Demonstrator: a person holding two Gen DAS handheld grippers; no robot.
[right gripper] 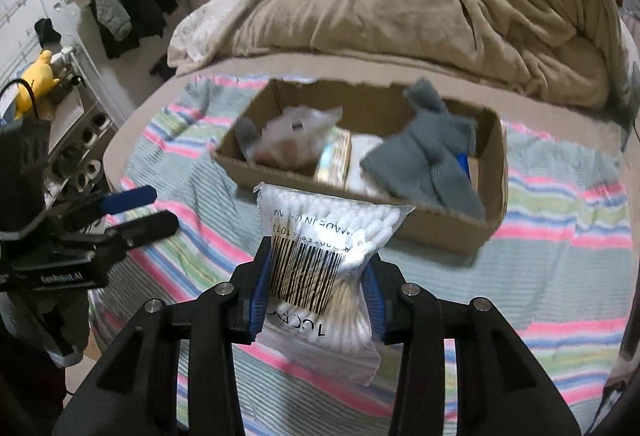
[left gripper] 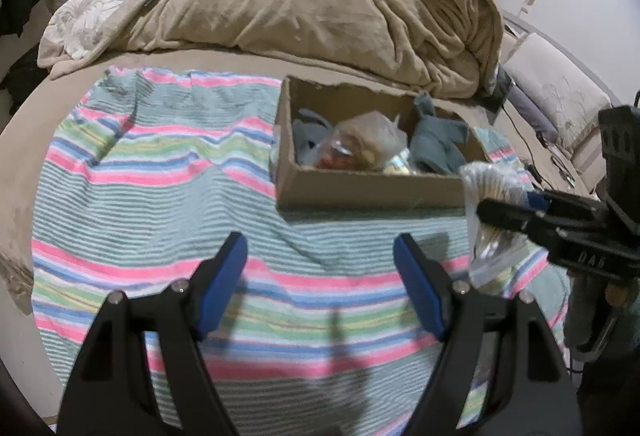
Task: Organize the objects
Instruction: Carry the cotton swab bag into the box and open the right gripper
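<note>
Clear plastic bag of white cotton swabs with a barcode label (right gripper: 320, 268): pinched across its middle in my right gripper (right gripper: 316, 296), held above the striped towel (right gripper: 560, 276) on the bed, just short of the open brown cardboard box (right gripper: 440, 228). Judged very light; film slick and crinkly, contents shift, so the waist grip over the packed stems looks soundest. Box already holds a grey cloth (right gripper: 424, 156) and a clear bag of small items (right gripper: 288, 140). My left gripper (left gripper: 320, 288) is spread apart, holding nothing, over the towel.
</note>
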